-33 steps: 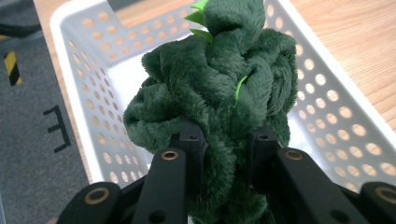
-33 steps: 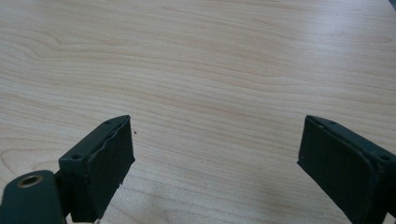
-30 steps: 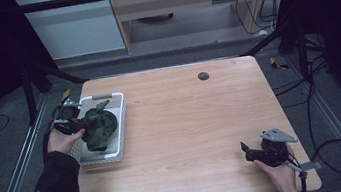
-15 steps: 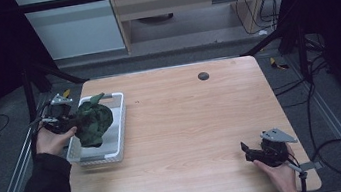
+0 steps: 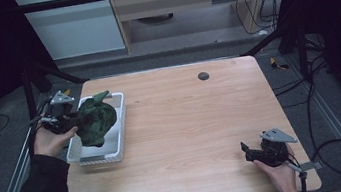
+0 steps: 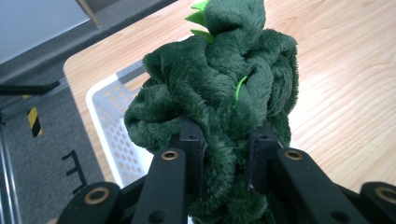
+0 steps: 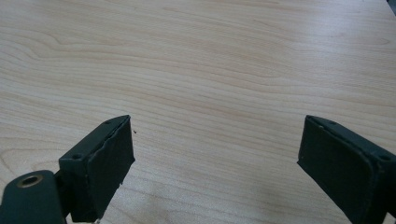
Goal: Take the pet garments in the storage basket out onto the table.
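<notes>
A dark green plush toy (image 5: 95, 120) with light green spikes hangs above the white perforated basket (image 5: 119, 131) at the table's left side. My left gripper (image 5: 72, 121) is shut on the plush toy (image 6: 219, 93); its black jaws pinch the fur low down. The white basket (image 6: 109, 121) lies below and behind the toy in the left gripper view. At the table's front right, my right gripper (image 5: 248, 149) rests low over the wood, held by a hand. Its jaws stand wide apart in the right gripper view (image 7: 215, 158), with bare wood between them.
A small dark round hole (image 5: 203, 75) sits near the table's far edge. Metal frame rails run along both sides of the table. A black cable trails from the right gripper over the table's front right corner.
My left gripper has lifted the green plush toy up out of the basket and drawn it slightly leftward. The right gripper has stayed where it was.
</notes>
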{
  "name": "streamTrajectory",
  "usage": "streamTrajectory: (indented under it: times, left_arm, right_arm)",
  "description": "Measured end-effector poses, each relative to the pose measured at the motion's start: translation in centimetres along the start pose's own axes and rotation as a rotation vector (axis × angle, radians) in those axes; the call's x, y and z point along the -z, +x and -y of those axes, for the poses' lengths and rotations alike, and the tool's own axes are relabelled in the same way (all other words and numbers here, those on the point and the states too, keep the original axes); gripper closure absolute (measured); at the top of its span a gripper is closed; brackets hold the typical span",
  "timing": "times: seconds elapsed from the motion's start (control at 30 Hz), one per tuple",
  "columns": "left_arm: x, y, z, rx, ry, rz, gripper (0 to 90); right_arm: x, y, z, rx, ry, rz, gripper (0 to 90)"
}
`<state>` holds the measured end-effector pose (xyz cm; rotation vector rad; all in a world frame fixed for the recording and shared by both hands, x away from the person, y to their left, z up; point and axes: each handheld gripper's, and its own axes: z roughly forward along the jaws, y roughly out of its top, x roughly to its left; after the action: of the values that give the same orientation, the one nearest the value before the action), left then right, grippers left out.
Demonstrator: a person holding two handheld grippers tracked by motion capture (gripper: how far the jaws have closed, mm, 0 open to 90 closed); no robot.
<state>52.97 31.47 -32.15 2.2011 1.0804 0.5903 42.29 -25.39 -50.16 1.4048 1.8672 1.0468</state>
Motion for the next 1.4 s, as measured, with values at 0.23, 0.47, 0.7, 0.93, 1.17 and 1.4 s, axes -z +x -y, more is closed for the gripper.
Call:
streamTrajectory:
  times: [0.23, 0.47, 0.7, 0.93, 1.17, 1.4]
  left_arm:
    - [0.3, -1.8, -1.0, -0.051, -0.013, 0.030, 72.5]
    - [0.0, -3.5, -1.8, -0.096, -0.017, 0.066, 72.5]
    - [-0.4, -5.0, -2.5, -0.137, -0.007, 0.097, 72.5]
    - [-1.0, -6.5, -2.8, -0.167, -0.009, 0.133, 72.5]
    - [-1.7, -7.8, -3.3, -0.195, -0.014, 0.167, 72.5]
    - [-2.5, -9.2, -4.0, -0.223, -0.016, 0.199, 72.5]
  right_arm:
    - [0.0, 0.0, 0.0, 0.000, 0.000, 0.000, 10.3]
    - [0.0, 0.0, 0.0, 0.001, -0.001, 0.000, 10.3]
    - [0.0, 0.0, 0.0, 0.001, -0.001, -0.001, 10.3]
    - [0.0, 0.0, 0.0, 0.000, 0.000, -0.001, 10.3]
    - [0.0, 0.0, 0.0, 0.001, 0.000, -0.003, 10.3]
    - [0.0, 0.0, 0.0, 0.000, 0.000, -0.004, 10.3]
